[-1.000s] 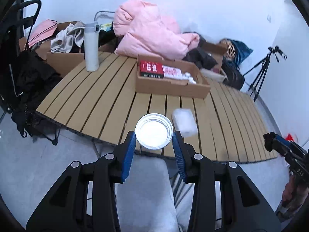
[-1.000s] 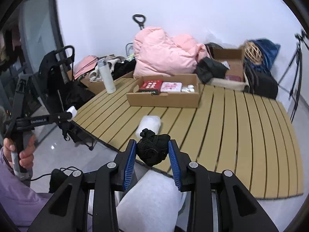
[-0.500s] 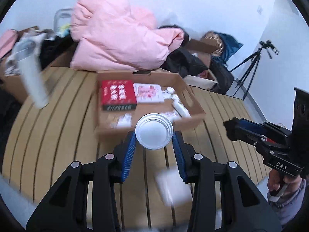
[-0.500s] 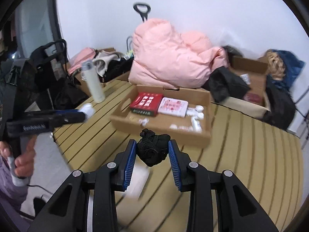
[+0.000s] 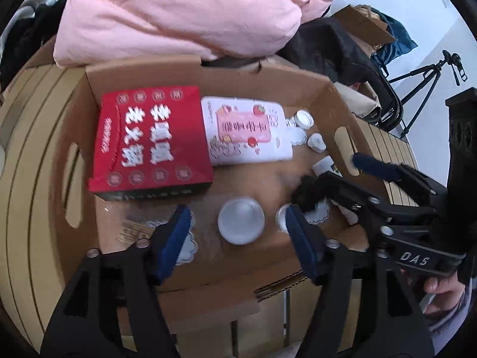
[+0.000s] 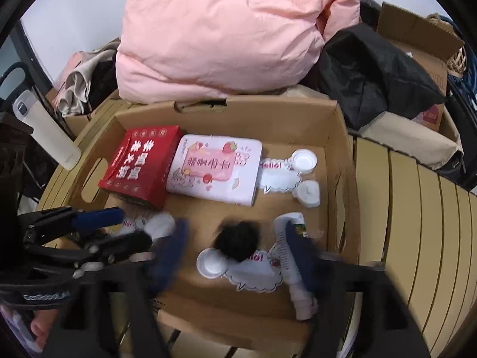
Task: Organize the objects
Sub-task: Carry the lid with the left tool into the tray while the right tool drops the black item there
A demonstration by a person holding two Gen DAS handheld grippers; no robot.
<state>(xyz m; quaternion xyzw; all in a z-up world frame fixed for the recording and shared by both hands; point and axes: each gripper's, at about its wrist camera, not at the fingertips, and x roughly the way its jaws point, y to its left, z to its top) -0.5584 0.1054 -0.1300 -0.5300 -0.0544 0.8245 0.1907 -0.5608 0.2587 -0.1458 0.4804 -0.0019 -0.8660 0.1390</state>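
Note:
Both grippers hover over the open cardboard box (image 5: 331, 95) (image 6: 342, 137). My left gripper (image 5: 237, 226) is open, and the round white lid (image 5: 241, 224) lies loose between its fingers, blurred, over the box floor. My right gripper (image 6: 238, 247) is open too, and the black fabric clump (image 6: 238, 238) sits free between its fingers inside the box. The right gripper also shows in the left wrist view (image 5: 337, 176), with the black clump (image 5: 307, 191) at its tips. The left gripper shows in the right wrist view (image 6: 116, 226).
The box holds a red carton (image 5: 152, 143) (image 6: 143, 164), a pink-and-white packet (image 5: 247, 128) (image 6: 214, 170), white caps (image 6: 304, 161), a white tube (image 6: 293, 265) and speech-bubble stickers (image 6: 256, 271). A pink quilt (image 6: 226, 29) lies behind it. A white flask (image 6: 44, 131) stands left on the slatted table (image 6: 417, 208).
Both grippers moved forward over the box and opened. The white lid and the black clump left the fingers and now sit loose in the box.

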